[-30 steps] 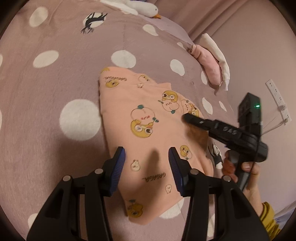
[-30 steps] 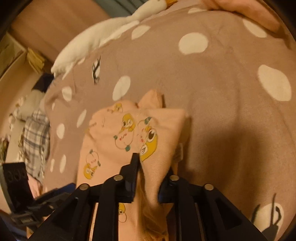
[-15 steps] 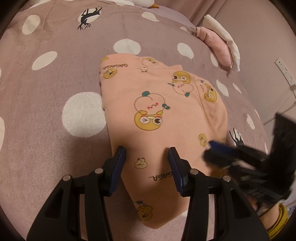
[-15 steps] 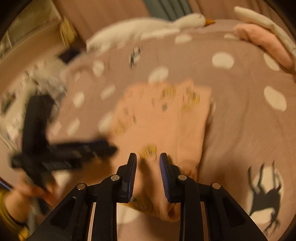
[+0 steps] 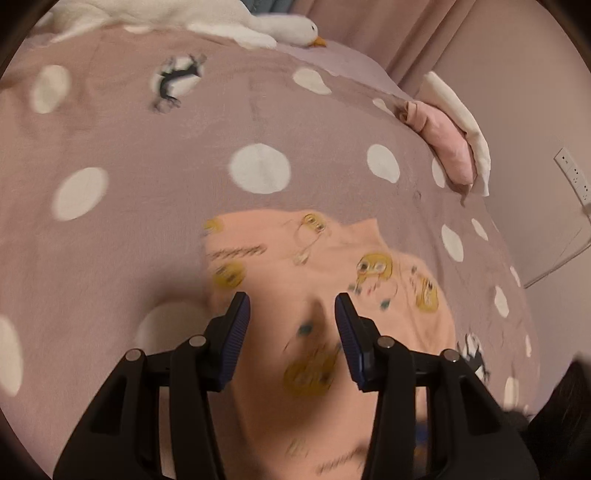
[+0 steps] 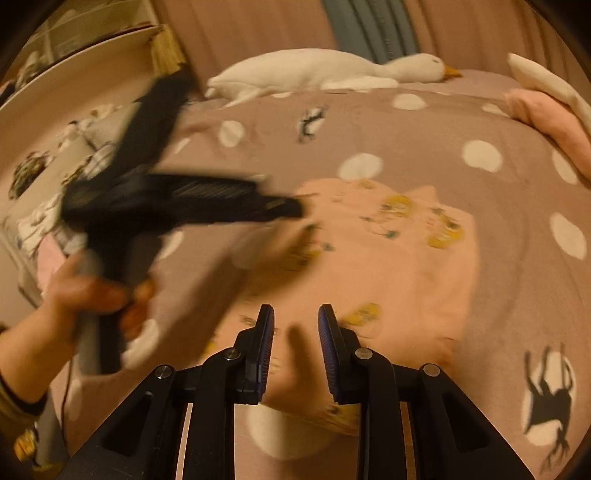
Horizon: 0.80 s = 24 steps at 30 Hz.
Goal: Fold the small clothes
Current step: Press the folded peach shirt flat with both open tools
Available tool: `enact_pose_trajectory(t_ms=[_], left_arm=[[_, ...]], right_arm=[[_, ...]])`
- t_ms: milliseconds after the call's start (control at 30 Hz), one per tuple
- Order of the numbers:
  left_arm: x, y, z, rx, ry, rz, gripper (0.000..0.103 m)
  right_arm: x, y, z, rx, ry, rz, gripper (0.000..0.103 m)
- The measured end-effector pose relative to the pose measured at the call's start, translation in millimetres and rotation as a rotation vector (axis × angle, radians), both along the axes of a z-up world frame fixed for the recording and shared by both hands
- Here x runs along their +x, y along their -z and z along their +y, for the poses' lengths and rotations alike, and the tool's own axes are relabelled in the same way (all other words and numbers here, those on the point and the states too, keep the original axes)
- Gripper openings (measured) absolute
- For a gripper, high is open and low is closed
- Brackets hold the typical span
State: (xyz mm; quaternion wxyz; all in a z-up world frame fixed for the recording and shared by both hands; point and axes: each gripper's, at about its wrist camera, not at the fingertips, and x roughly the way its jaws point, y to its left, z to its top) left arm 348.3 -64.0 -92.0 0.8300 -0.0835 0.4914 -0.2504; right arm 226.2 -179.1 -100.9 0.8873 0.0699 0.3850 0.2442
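Note:
A small peach garment [image 5: 332,280] with yellow cartoon prints lies folded flat on the mauve polka-dot bedspread [image 5: 147,155]. My left gripper [image 5: 291,321] is open and empty, hovering over the garment's near half. In the right wrist view the same garment [image 6: 388,251] lies in the middle. My right gripper [image 6: 295,332] is open and empty above its near edge. The left gripper [image 6: 288,212] shows there blurred, held by a hand at the left, its tip over the garment's left edge.
A white goose plush [image 5: 229,22] lies along the far edge of the bed. Folded pink and white clothes [image 5: 454,140] sit at the far right. A wall socket and cable [image 5: 572,177] are on the right. Patterned clothes [image 6: 40,177] lie at the left.
My right gripper let go of the garment's fold, opened and drew back. My left gripper moved forward over the garment. The garment now lies flat.

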Motion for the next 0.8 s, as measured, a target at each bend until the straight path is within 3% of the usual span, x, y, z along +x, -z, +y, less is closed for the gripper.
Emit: enact_pose_trajectory(t_ms=[33,100,167,267,400,467,633,800], left_arm=[[6,4,-2,0.005,0.002,0.015,0.036],[20,17,-13,0.073,-0.002,0.041,0.030],[30,30,-20,0.095,-0.005,0.062,0.030],[38,29,-22,0.096,-0.027,0.023,0.032],[51,23,-15,0.081,-0.068,0.014,0.032],[49,17,-6,0.066,-0.096,-0.009,0.032],[10,4,6,0.041,-0.028,-0.061,0.033],[-52,2,-4,0.113,0.116,-0.133,0.032]], right_arm=[[2,6,6,-0.006,-0.012,0.022,0.028],[4,20,17,-0.062,-0.019,0.062,0.028],[0,34,22,-0.088,-0.034,0.086,0.028],[-10,36,20,-0.092,-0.040,0.065,0.028],[-11,23,10,-0.053,-0.056,0.085,0.028],[-7,12,2,-0.026,-0.053,0.053,0.028],[34,-13,-31,-0.006,0.106,-0.007,0.028],[90,0,-50,-0.071,0.235,0.066,0.028]])
